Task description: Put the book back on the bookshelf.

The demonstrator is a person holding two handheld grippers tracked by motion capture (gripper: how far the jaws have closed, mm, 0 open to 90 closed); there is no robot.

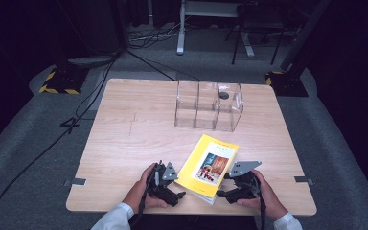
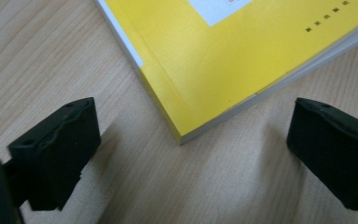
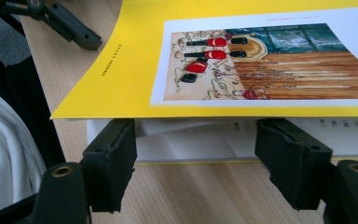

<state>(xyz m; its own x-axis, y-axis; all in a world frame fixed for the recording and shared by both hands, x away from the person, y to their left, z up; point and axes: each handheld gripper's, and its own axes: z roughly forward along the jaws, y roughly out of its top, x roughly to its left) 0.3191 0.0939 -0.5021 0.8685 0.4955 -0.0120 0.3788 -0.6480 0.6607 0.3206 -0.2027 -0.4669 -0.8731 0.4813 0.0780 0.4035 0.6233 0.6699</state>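
Observation:
A yellow book with a picture on its cover lies on the wooden table near the front edge. My left gripper rests at the book's near left corner; in the left gripper view that yellow corner lies between the wide-apart jaws of the gripper without touching them. My right gripper is at the book's near right side. In the right gripper view its gripper stands open with both tips tucked under the raised front cover, against the white pages.
A clear three-compartment box stands at the back centre of the table. White sleeves come in at the bottom edge. One of the left gripper's fingers lies beyond the book's corner in the right gripper view.

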